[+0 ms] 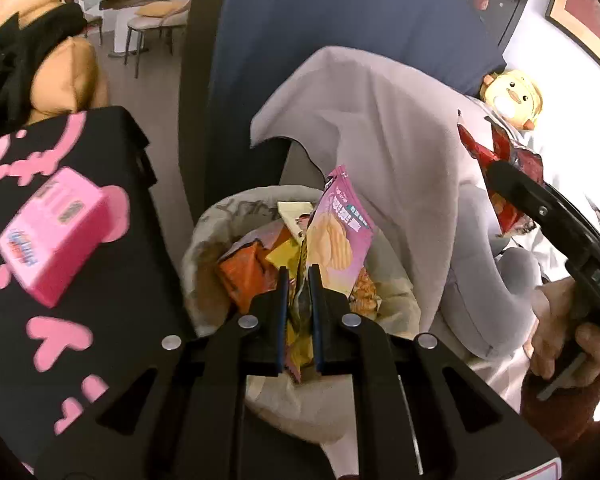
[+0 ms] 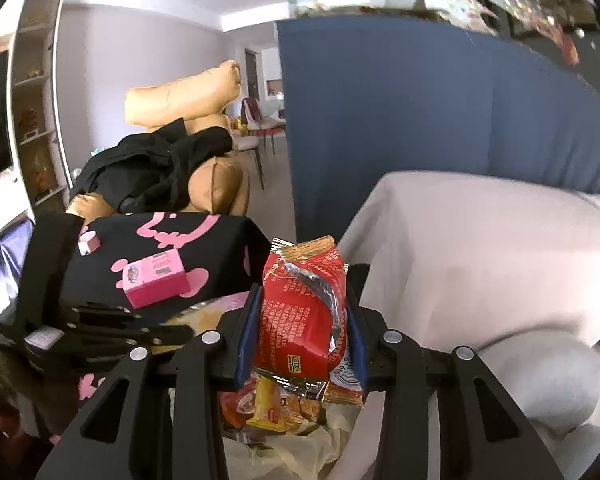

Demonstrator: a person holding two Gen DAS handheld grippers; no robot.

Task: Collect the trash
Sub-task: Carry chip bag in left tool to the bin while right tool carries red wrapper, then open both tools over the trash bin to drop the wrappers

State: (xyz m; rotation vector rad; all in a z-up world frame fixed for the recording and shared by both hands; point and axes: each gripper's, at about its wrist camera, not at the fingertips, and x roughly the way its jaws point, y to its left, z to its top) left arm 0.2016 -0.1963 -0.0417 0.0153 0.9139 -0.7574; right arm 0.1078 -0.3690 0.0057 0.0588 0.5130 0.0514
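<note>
Left wrist view: left gripper clamps the pink chip bag above the bin, whose heaped contents may shed it; right wrist view: right gripper pinches the red wrapper, which may slip out

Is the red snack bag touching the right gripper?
Touching. In the right wrist view the right gripper has its jaws pressed on both sides of the red snack bag.

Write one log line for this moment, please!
left fingers: pinching pink chip bag | right fingers: holding red foil wrapper | lined trash bin: below
</note>
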